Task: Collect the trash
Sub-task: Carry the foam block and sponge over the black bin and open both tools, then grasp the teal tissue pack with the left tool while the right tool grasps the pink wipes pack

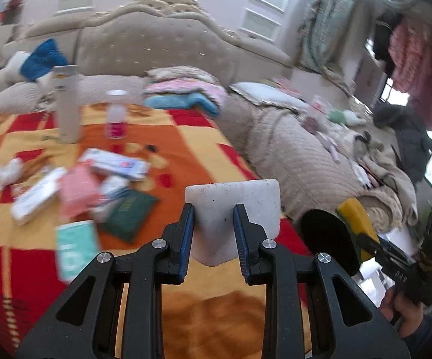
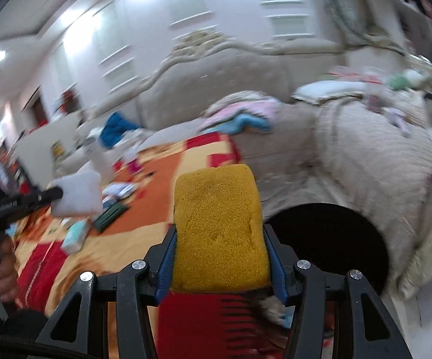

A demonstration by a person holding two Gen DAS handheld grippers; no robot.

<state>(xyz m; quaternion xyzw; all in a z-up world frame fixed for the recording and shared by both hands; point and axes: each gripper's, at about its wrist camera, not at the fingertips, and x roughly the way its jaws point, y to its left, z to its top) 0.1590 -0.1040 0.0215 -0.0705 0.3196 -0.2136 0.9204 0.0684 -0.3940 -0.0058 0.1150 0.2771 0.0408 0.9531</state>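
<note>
My left gripper (image 1: 213, 218) is shut on a white sponge (image 1: 233, 206) and holds it above the red and orange blanket (image 1: 186, 137). My right gripper (image 2: 220, 239) is shut on a yellow sponge (image 2: 218, 227), held in the air beside a round black bin opening (image 2: 329, 245). In the left wrist view the yellow sponge (image 1: 355, 221) and black bin (image 1: 326, 239) sit at the right. In the right wrist view the white sponge (image 2: 78, 193) is at the left. Packets and boxes (image 1: 96, 185) and a crumpled tissue (image 1: 4, 173) lie on the blanket.
A white tumbler (image 1: 66, 104) and a small bottle with a pink base (image 1: 115, 116) stand on the blanket. Folded clothes (image 1: 183, 92), pillows and a beige quilt (image 1: 290, 155) cover the bed's right side. The padded headboard (image 1: 156, 42) is behind.
</note>
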